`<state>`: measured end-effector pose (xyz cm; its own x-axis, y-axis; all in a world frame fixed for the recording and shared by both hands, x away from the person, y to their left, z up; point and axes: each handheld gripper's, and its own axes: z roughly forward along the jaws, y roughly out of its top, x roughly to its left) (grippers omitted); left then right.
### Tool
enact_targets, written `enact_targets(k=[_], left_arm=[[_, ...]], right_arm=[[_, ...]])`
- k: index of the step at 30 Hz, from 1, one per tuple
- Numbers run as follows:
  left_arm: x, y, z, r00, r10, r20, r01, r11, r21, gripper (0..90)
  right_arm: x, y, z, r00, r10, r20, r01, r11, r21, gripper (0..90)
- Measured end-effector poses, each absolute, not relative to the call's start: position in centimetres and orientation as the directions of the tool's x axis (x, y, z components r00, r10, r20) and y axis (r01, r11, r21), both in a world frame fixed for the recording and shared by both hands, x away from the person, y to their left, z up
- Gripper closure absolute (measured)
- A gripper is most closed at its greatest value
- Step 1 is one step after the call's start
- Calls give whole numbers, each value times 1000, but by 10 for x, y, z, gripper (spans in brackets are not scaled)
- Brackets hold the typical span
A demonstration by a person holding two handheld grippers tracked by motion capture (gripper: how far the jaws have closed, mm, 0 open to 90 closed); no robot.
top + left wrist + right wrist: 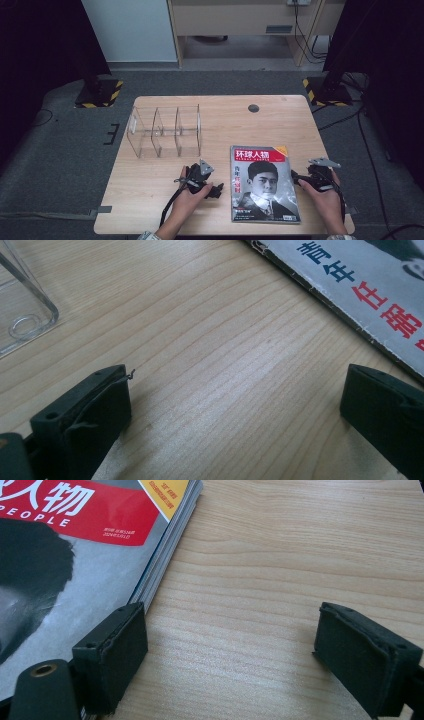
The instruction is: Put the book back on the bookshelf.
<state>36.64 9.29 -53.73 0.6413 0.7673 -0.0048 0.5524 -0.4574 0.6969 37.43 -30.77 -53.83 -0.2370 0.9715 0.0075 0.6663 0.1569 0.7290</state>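
The magazine (264,184) lies flat between the left gripper (216,189) and right gripper (296,177), both with jaws spread wide, gripping nothing.

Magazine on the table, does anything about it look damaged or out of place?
Slightly. The magazine has a frayed, worn spine edge with small white chips, seen in the left gripper view. Otherwise it lies flat and closed on the table, between the left gripper and right gripper, roughly square to the table edge. Nothing is spilled.
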Motion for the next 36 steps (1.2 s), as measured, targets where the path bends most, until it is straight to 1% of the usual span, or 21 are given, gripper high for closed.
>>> enact_targets(k=[2, 3, 4, 6, 10, 17, 19, 22, 28, 32, 36], left_arm=[[366, 93, -537, 643, 766, -5, 553, -460, 695, 7], [366, 92, -535, 644, 765, -13, 547, -449, 706, 60], [366, 91, -534, 646, 763, -34, 551, -435, 712, 77], [364, 89, -533, 653, 755, -53, 551, -426, 718, 74], [361, 84, -530, 665, 745, -61, 536, -419, 733, 70], [355, 75, -525, 688, 722, -70, 505, -409, 760, 77], [353, 74, -524, 697, 714, -65, 494, -413, 765, 125], [350, 71, -523, 707, 702, -87, 496, -405, 768, 135], [345, 63, -523, 737, 669, -93, 476, -416, 775, 159], [339, 55, -524, 758, 649, -64, 446, -445, 777, 210], [334, 46, -526, 779, 624, -64, 434, -463, 773, 220]], right_arm=[[374, -308, -538, -237, 971, 10, 666, 155, 729, 138], [374, -309, -538, -241, 970, 20, 668, 151, 729, 135], [374, -309, -538, -238, 971, 26, 668, 145, 730, 129], [374, -310, -537, -236, 971, 33, 671, 138, 728, 116], [372, -308, -529, -244, 969, 43, 640, 127, 758, 129], [367, -297, -520, -304, 951, 59, 605, 145, 783, 142], [367, -294, -520, -322, 945, 60, 603, 156, 782, 145], [368, -291, -522, -353, 933, 65, 606, 175, 776, 146], [368, -280, -527, -415, 906, 80, 619, 217, 755, 142], [368, -276, -531, -434, 897, 84, 635, 238, 735, 135], [368, -273, -534, -455, 887, 81, 636, 260, 726, 134]])
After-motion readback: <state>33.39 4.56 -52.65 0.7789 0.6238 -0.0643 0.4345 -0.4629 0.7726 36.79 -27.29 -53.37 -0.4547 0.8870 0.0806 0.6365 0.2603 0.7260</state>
